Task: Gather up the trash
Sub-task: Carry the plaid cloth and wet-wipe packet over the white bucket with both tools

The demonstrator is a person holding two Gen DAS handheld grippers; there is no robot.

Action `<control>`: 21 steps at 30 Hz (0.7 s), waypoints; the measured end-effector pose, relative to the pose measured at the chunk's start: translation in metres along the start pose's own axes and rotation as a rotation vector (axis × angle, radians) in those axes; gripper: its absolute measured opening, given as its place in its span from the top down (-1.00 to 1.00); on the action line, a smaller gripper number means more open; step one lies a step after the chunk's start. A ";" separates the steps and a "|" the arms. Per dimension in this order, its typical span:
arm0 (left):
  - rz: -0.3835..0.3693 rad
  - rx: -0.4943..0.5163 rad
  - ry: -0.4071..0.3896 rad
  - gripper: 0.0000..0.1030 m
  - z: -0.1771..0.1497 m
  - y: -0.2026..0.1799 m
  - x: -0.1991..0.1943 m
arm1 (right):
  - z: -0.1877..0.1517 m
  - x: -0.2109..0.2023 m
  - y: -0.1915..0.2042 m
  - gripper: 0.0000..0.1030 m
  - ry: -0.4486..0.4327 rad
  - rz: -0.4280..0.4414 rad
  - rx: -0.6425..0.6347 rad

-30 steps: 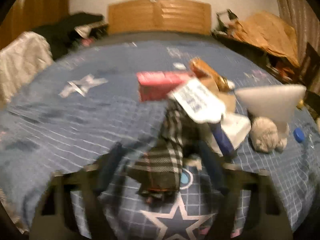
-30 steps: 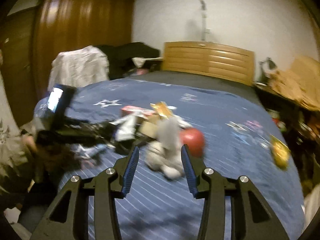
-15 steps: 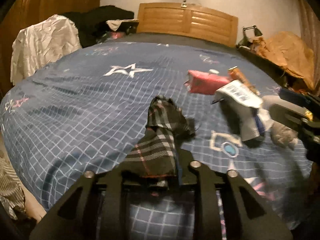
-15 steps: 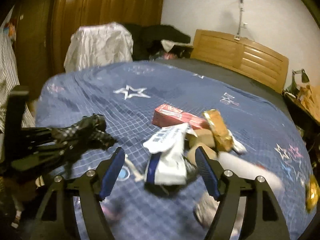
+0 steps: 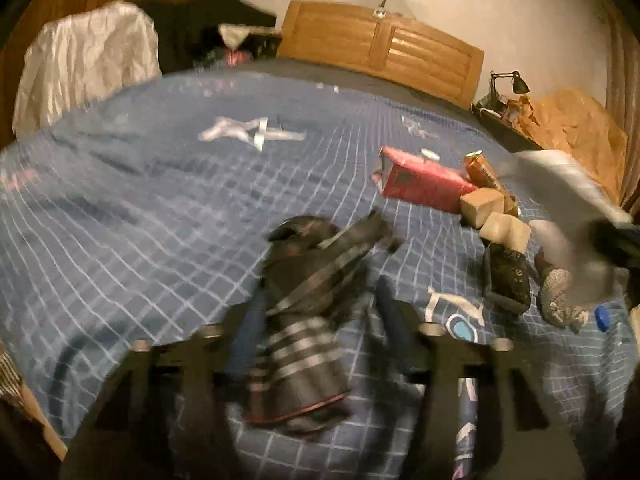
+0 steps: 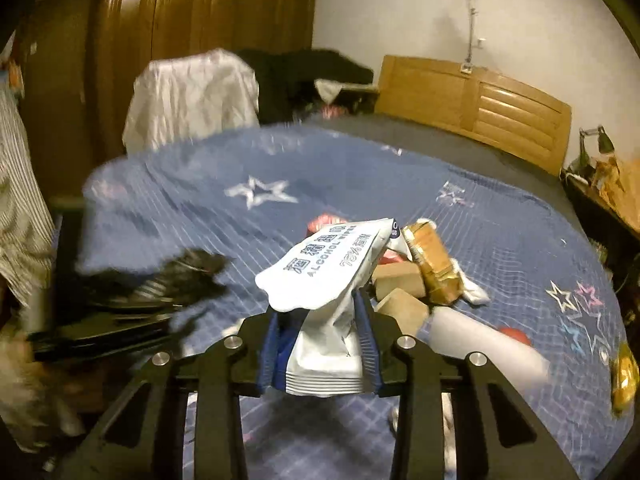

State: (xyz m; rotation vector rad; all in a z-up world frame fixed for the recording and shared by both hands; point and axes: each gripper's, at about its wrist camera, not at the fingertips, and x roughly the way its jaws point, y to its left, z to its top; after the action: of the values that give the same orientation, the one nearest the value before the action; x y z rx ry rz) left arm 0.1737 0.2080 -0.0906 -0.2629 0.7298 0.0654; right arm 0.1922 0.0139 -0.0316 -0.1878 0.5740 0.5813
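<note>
My left gripper (image 5: 320,312) is opening, my right gripper (image 6: 320,320) closing, both tilted downward and loaded.

Both wrist views look obliquely down across the bed (image 5: 160,208) toward the headboard (image 6: 480,100), sharing the litter pile (image 5: 480,200).

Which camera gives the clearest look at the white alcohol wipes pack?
The right wrist view. The alcohol wipes pack fills the centre there, clamped in the right hand-held gripper, its "ALCOHOL WIPES" print sharp and readable. The left wrist view shows it only as a blurred white shape at the far right edge, no print legible.
</note>
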 end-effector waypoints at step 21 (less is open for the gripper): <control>0.118 0.140 -0.109 0.52 -0.042 -0.098 -0.080 | -0.115 -0.100 -0.018 0.29 0.045 -0.060 0.184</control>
State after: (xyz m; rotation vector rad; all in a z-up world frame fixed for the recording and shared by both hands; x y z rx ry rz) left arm 0.1016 0.1054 -0.0460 -0.0811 0.6376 0.1394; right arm 0.0815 -0.0846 -0.0709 -0.0436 0.6597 0.4643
